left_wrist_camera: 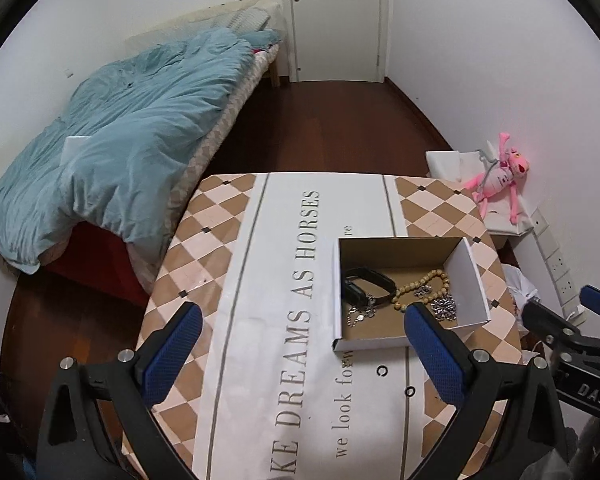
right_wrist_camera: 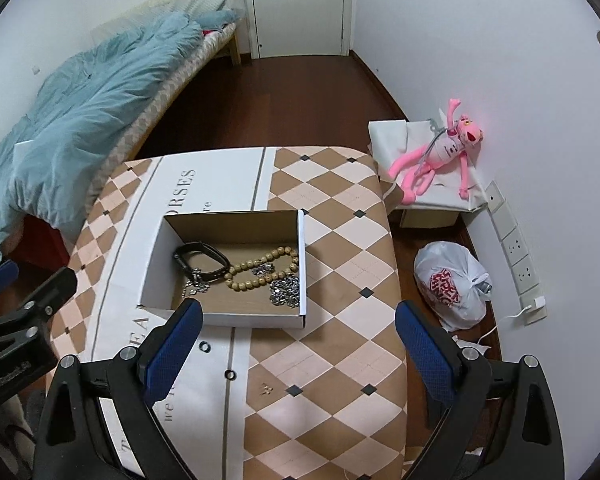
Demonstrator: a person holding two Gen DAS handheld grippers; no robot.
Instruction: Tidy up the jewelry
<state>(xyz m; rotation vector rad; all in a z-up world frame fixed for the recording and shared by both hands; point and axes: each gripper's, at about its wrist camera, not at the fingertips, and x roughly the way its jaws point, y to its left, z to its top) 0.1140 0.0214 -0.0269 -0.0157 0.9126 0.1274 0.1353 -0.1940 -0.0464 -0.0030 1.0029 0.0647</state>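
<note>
An open cardboard box stands on the chequered table. It holds a black band, a wooden bead string, a silver chain and small silver charms. Two small black rings lie on the table in front of the box. A tiny earring lies nearer. My left gripper is open and empty, above the table left of the box. My right gripper is open and empty, in front of the box.
A bed with a blue duvet is to the left. A pink plush toy lies on a white box at the right. A tied plastic bag sits on the floor by wall sockets. A white door is at the far end.
</note>
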